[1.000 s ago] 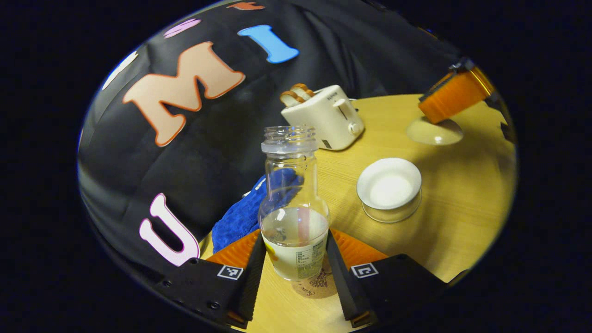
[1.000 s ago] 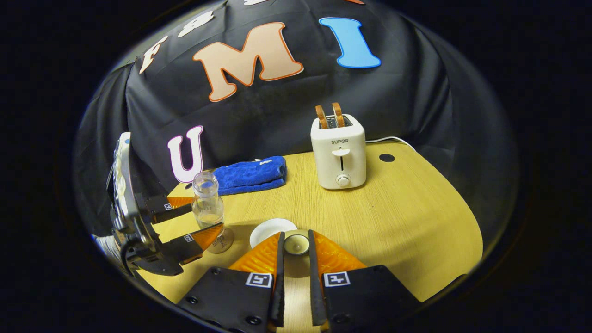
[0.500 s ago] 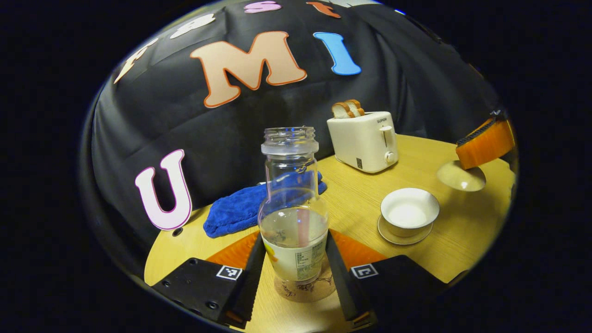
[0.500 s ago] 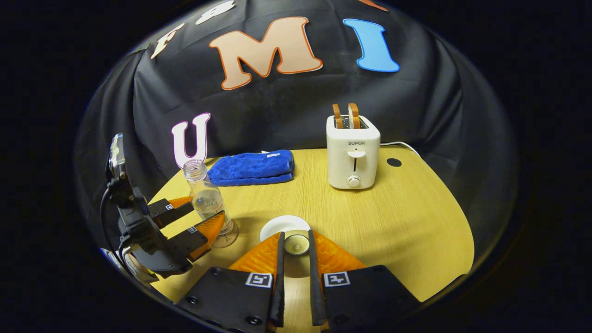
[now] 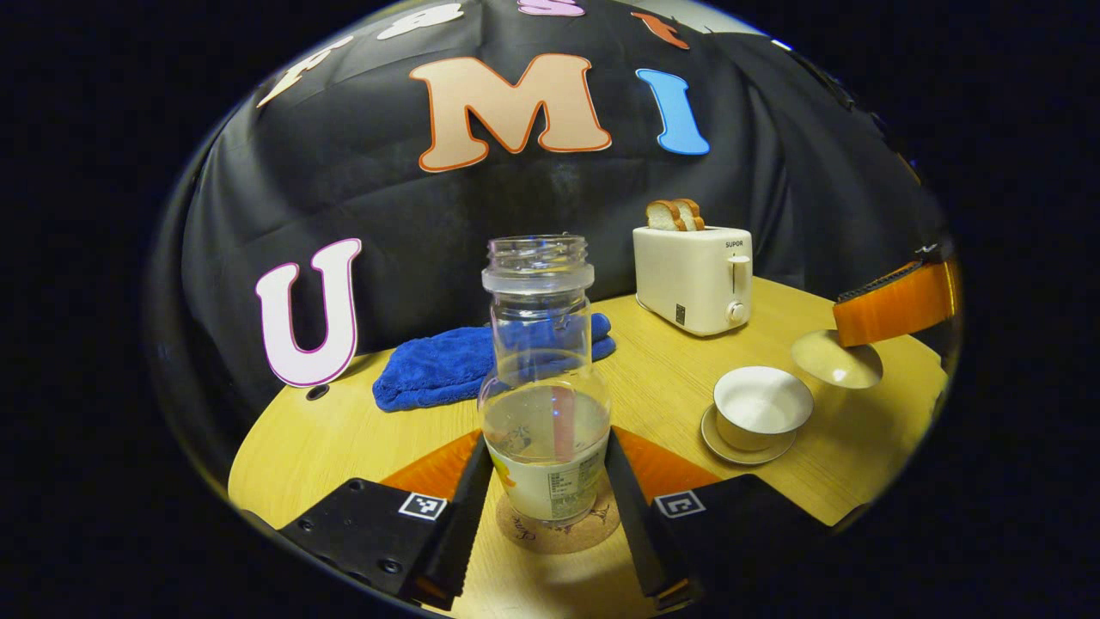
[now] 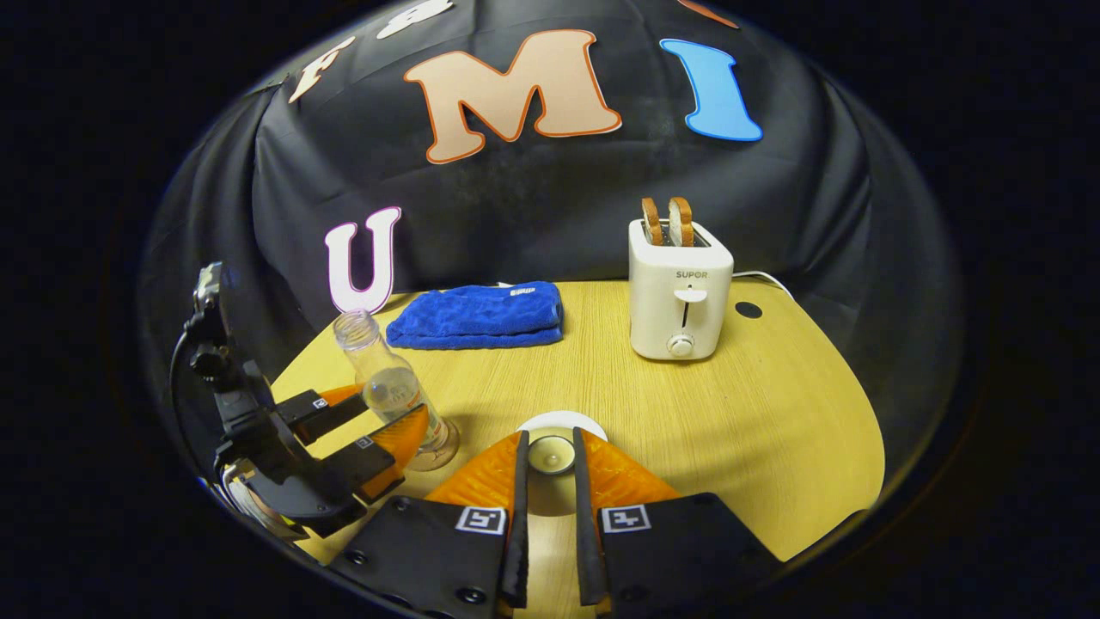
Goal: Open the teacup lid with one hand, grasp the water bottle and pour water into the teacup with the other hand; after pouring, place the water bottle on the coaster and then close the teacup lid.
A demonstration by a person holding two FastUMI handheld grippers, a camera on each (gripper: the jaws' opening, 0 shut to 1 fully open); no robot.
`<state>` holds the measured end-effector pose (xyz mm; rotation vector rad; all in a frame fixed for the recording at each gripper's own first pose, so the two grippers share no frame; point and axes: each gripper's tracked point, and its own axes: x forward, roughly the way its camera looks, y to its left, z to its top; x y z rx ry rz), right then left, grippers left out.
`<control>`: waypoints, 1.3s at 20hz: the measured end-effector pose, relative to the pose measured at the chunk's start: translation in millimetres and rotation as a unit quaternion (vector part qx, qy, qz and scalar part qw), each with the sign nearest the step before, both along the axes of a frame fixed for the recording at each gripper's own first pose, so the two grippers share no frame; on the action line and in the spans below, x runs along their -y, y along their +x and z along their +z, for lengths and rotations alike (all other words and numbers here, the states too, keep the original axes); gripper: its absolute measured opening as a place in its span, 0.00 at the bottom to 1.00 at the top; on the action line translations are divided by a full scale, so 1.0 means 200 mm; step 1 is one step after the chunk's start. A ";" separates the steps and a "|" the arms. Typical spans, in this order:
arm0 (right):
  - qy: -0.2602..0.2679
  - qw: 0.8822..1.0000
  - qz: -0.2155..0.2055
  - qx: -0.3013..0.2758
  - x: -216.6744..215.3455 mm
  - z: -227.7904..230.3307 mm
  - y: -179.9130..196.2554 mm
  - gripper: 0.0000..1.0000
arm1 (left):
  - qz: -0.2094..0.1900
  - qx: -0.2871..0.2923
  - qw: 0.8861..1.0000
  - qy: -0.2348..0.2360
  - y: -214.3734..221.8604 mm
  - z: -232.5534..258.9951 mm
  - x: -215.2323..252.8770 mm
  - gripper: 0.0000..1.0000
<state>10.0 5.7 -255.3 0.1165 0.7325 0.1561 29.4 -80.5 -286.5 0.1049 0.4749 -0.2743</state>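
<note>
A round wooden table (image 5: 799, 318) stands against the black cloth wall of the booth. On it, taking the teacup (image 5: 762, 411) as the landmark, the water bottle (image 5: 543, 387) stands upright to the cup's left in the left gripper view, its base over the cork coaster (image 5: 557, 529) and seemingly resting on it. It is uncapped and roughly a third full. The left gripper (image 5: 547, 490) is clamped on the bottle's lower body, one finger on each side.

The teacup sits open on its saucer (image 5: 744, 444). The lid (image 5: 835, 358) hangs in the air just to the right of and slightly beyond the cup, and the right gripper (image 6: 547, 464) pinches its small knob (image 6: 550, 455) between nearly closed fingers. In the right gripper view the cup's white rim (image 6: 560, 421) peeks out just ahead of that knob, so the lid is already close to its seat.

I judge pouring finished and the bottle at the coaster; what remains is to let go of the bottle and lower the lid onto the cup, a short move by the right hand.

Farther from the cup lie a folded blue towel (image 5: 455, 370) and a white toaster (image 5: 694, 275) holding two slices.
</note>
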 end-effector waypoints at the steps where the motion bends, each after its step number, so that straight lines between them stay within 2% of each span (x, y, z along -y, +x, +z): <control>1: 0.000 1.000 -0.002 0.002 0.00 -0.01 0.01 0.26 | 0.002 -0.001 1.000 -0.004 0.00 0.00 0.00 0.72; 9: -0.004 1.000 0.009 0.007 -0.07 -0.10 0.09 0.26 | 0.008 -0.016 1.000 -0.013 -0.06 -0.02 -0.02 0.74; 11: -0.007 1.000 0.012 0.009 -0.09 -0.13 0.10 0.26 | 0.010 -0.017 1.000 -0.017 -0.07 -0.02 -0.02 0.86; 12: -0.007 1.000 0.011 0.008 -0.09 -0.16 0.11 0.26 | 0.009 -0.018 1.000 -0.018 -0.07 -0.02 -0.02 0.95; 13: -0.009 1.000 0.011 0.007 -0.10 -0.18 0.11 0.26 | 0.012 -0.017 1.000 -0.019 -0.08 -0.01 -0.02 0.97; 17: -0.026 0.999 0.013 0.013 -0.09 -0.24 0.13 0.23 | 0.016 -0.017 1.000 -0.014 -0.10 0.00 -0.03 0.97; 21: -0.040 0.999 0.016 0.015 -0.09 -0.29 0.14 0.26 | 0.010 -0.020 1.000 -0.016 -0.17 0.03 -0.02 0.97; 25: -0.040 0.999 0.008 0.016 -0.07 -0.32 0.16 0.24 | 0.009 -0.016 1.000 -0.012 -0.21 0.08 -0.04 0.97; 26: -0.040 0.999 0.006 0.017 -0.07 -0.32 0.16 0.26 | 0.010 -0.016 1.000 -0.011 -0.22 0.10 -0.04 0.97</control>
